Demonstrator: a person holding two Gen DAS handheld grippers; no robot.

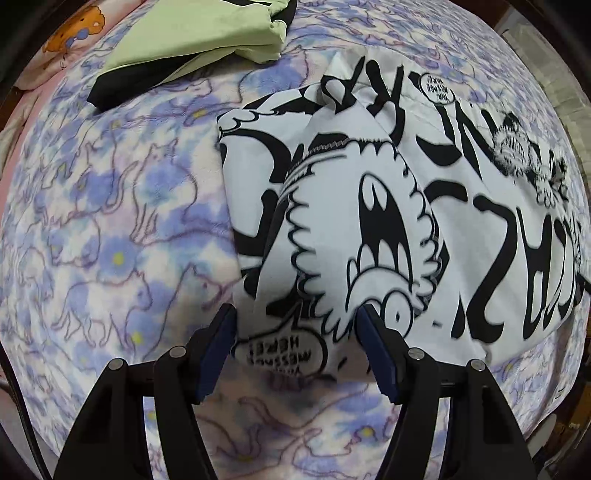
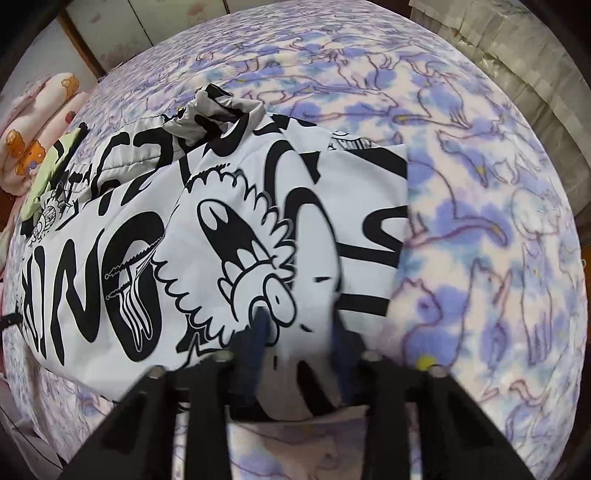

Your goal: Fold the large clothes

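A large white garment with black cartoon print [image 1: 388,206] lies partly folded on the bed; it also shows in the right wrist view [image 2: 229,229]. My left gripper [image 1: 295,332] is open, its blue-padded fingers [image 1: 218,343] on either side of the garment's near edge. My right gripper [image 2: 299,332] is blurred by motion; its fingers [image 2: 258,339] stand apart around a fold of the garment's near edge.
The bed is covered by a purple and pink blanket with cat outlines [image 1: 110,229]. A folded light green and black garment [image 1: 192,40] lies at the far left. Pink bear-print pillows [image 2: 40,129] sit at the bed's far end. A wooden wardrobe [image 2: 122,33] stands behind.
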